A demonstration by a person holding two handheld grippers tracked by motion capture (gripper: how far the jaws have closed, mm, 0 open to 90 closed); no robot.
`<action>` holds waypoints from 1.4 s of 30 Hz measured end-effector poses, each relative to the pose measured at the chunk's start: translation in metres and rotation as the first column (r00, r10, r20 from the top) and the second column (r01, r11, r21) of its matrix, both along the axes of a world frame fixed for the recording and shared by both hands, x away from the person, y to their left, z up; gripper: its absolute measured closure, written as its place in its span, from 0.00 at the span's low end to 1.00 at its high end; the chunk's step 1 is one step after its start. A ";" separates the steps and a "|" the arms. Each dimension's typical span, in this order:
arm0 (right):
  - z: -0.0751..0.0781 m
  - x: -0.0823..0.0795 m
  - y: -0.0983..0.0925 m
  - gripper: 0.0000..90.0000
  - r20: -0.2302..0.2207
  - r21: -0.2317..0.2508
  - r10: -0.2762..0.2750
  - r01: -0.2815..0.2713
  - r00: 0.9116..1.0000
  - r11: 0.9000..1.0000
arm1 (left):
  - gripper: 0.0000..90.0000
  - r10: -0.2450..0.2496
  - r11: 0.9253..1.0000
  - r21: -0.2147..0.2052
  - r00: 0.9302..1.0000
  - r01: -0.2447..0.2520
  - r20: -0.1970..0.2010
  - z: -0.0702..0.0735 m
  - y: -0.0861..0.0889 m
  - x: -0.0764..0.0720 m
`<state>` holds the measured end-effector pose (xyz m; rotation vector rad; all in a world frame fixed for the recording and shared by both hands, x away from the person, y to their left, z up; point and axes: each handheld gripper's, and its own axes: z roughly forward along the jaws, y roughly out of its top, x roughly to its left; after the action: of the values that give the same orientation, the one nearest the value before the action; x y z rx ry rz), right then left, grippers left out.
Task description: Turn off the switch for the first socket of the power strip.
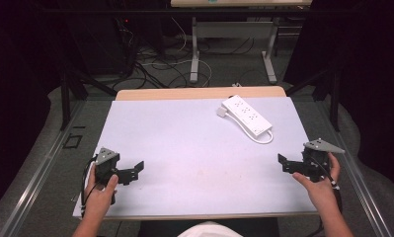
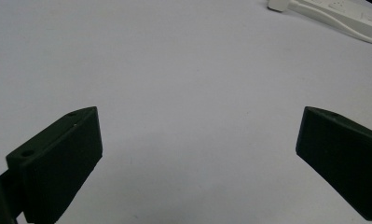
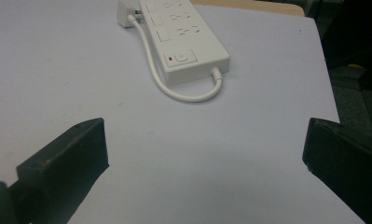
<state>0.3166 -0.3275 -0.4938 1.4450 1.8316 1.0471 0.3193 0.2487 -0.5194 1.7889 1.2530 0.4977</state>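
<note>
Right tool (image 1: 289, 163): jaws spread wide, nothing between them, only bare desk surface showing in the gap in the right gripper view. Held by the right hand (image 1: 322, 185) low over the right edge of the desk (image 1: 184, 148), jaws pointing inward toward the middle.

Left tool (image 1: 133, 173): jaws likewise wide apart and empty; bare surface between them in the left gripper view. Gripped by the left hand (image 1: 100, 190) near the front left corner, jaws pointing inward toward the middle.

The two tools are well apart, one at each side.

White power strip (image 1: 246, 116): lies flat on the far right part of the desk, set diagonally, well apart from both tools and nearer the right one. Its white cord (image 3: 174, 86) loops from the near end back along one side to a plug (image 1: 221, 112) resting at the far end. Switch end faces the right tool.
</note>
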 end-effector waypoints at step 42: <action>0.030 0.038 0.026 0.17 -0.058 -0.032 0.149 -0.151 0.987 0.988 | 0.00 0.011 1.000 -0.004 1.000 -0.012 -0.001 -0.001 0.001 -0.003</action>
<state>0.3548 -0.3016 -0.4635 1.3434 2.0148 1.0492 0.3161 0.2496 -0.5201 1.7796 1.2646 0.5010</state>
